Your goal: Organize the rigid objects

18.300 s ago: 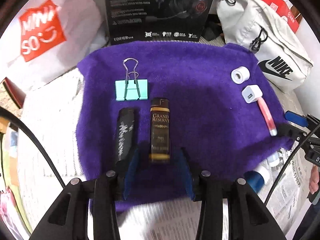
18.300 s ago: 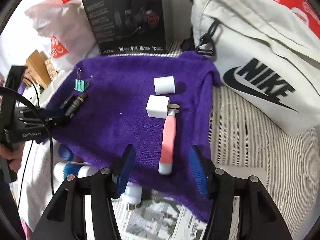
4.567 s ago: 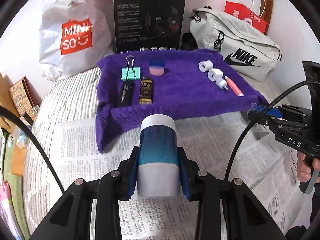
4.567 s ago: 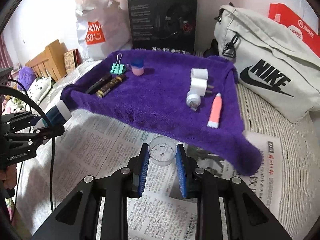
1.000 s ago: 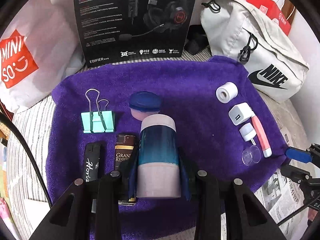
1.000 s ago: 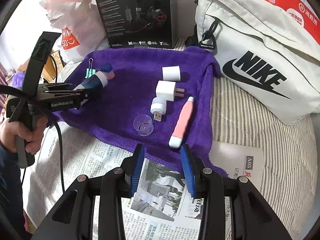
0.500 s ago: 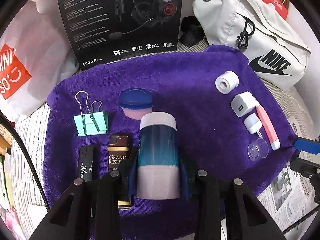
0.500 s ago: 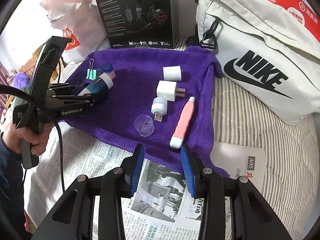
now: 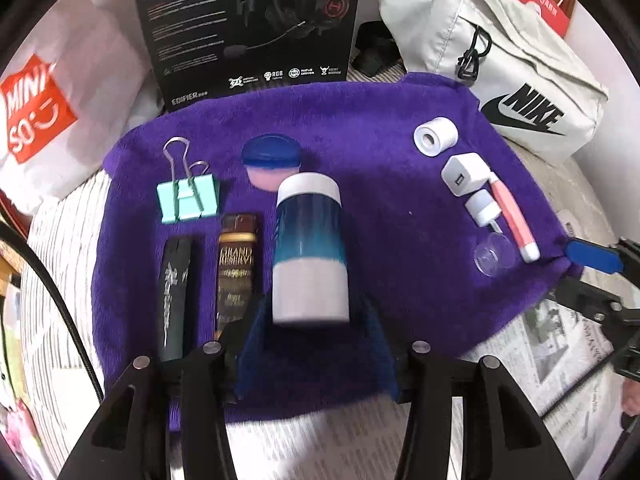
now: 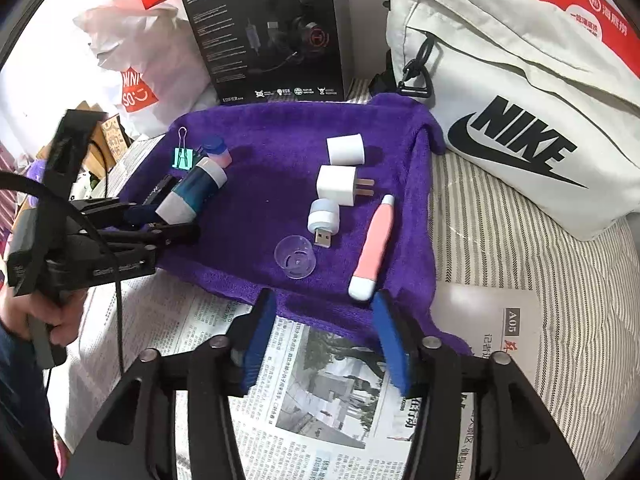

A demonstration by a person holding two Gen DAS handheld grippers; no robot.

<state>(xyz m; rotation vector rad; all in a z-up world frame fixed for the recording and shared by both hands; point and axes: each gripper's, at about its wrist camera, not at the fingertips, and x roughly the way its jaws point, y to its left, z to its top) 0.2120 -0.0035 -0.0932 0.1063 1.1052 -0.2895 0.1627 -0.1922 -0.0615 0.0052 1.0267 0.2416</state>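
Note:
A blue and white bottle [image 9: 310, 248] lies on the purple towel [image 9: 400, 240], just right of the brown lighter [image 9: 236, 264] and below the small blue-lidded jar [image 9: 272, 160]. My left gripper [image 9: 316, 344] straddles the bottle's base; its jaws are opening, and the pads stand slightly off the bottle's sides. A black lighter [image 9: 174, 280] and a teal binder clip [image 9: 188, 200] lie further left. My right gripper [image 10: 324, 340] hovers over the towel's near edge, its jaws opening with nothing between them. Just ahead of it lie a clear cup [image 10: 295, 258], a USB light [image 10: 323, 216] and a pink tool [image 10: 374, 244].
A white charger [image 10: 338, 185] and a white roll [image 10: 346, 149] lie on the towel's right side. A black headset box [image 10: 268, 36], a white Nike bag [image 10: 520, 92] and a Miniso bag [image 9: 44, 112] stand behind. Newspaper [image 10: 320, 400] covers the striped bedding in front.
The left gripper's jaws have spread off the bottle, which now lies on the towel beside the brown lighter. The right gripper's empty jaws have widened too.

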